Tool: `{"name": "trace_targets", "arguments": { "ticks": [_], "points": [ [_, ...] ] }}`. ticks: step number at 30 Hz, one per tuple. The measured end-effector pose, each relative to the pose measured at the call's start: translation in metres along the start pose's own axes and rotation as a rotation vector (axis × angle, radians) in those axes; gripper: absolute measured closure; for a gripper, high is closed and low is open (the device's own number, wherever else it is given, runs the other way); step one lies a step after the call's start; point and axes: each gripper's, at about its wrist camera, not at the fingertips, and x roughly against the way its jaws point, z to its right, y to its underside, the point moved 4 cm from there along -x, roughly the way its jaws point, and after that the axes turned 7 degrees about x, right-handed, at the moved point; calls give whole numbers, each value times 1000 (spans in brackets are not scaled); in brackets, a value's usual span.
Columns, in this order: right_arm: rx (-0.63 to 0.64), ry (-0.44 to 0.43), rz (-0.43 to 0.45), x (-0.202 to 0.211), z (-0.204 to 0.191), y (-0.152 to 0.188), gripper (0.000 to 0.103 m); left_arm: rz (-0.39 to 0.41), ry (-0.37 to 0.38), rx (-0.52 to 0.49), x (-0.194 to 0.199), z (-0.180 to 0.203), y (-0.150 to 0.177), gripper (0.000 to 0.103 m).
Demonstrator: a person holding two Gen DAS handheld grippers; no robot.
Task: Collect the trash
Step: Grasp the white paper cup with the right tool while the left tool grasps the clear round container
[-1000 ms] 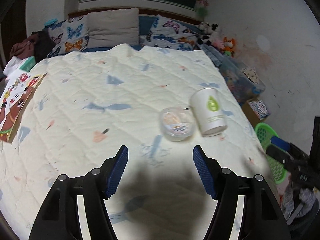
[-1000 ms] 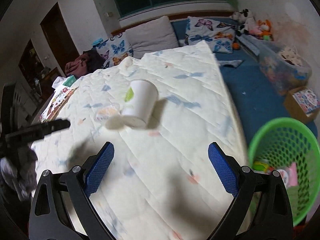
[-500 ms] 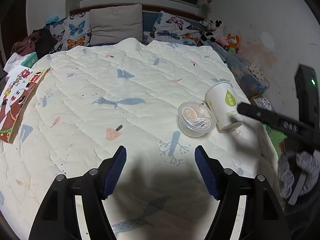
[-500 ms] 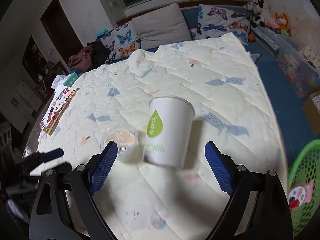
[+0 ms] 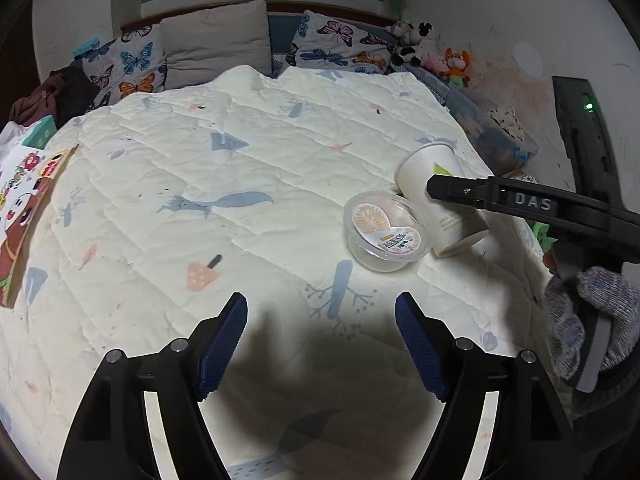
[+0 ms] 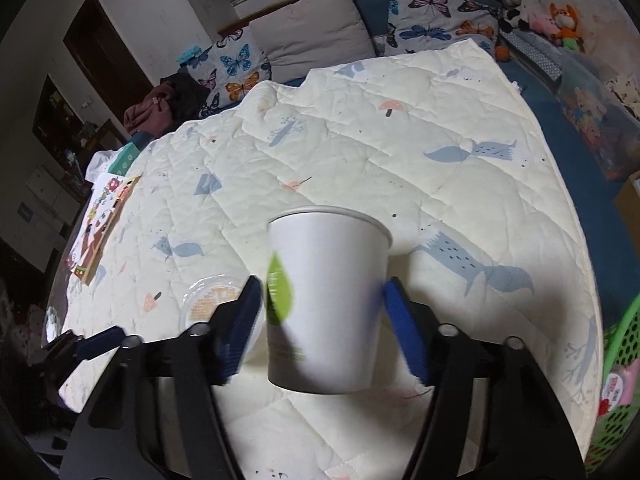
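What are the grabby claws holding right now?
The right gripper has its pads against the sides of the paper cup, though a firm grip cannot be told. The left gripper holds nothing.

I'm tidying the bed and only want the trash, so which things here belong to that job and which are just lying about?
For the job:
paper cup, between the right gripper's pads
plastic tub, beside the cup
green basket, already holding some trash
left gripper, open over the quilt

Just lying about:
pillows
plush toys
picture book
quilt
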Motion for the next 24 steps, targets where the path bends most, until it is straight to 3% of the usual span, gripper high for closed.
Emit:
{"name": "trace_targets", "arguments": {
  "ticks": [13, 24],
  "points": [
    [-24, -29, -21, -11, 3, 2, 39, -21, 4, -17, -12, 7, -2, 28],
    [19, 9, 42, 34, 15, 14, 40, -36, 20, -134, -33, 35, -12, 22]
  ]
}}
